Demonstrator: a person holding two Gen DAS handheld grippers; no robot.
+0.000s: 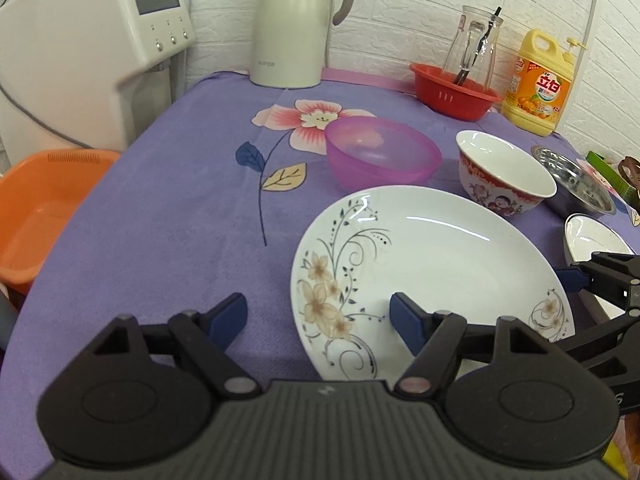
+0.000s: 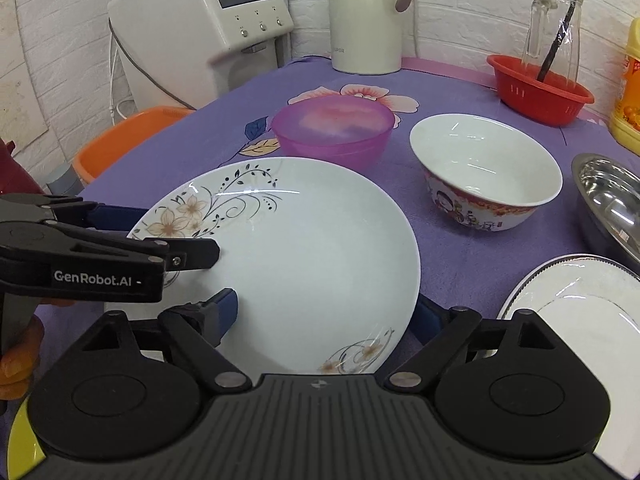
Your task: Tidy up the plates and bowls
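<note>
A large white plate with flower prints (image 1: 460, 264) (image 2: 320, 248) lies on the purple cloth. My left gripper (image 1: 316, 314) (image 2: 176, 234) stands open astride the plate's left rim, one finger over the plate and one outside it. My right gripper (image 2: 326, 312) is open astride the near right rim, its right finger partly hidden by the plate's edge. Behind the plate stand a purple plastic bowl (image 1: 380, 152) (image 2: 332, 128) and a ceramic bowl with red pattern (image 1: 504, 176) (image 2: 484, 172). To the right are a steel bowl (image 1: 576, 184) (image 2: 608, 200) and a second white plate (image 1: 596, 236) (image 2: 580, 300).
At the back stand a cream thermos jug (image 1: 292, 28), a red colander (image 1: 456, 92) holding a glass jug, and a yellow detergent bottle (image 1: 536, 84). A white appliance (image 1: 80, 48) and an orange basin (image 1: 44, 208) sit off the table's left edge.
</note>
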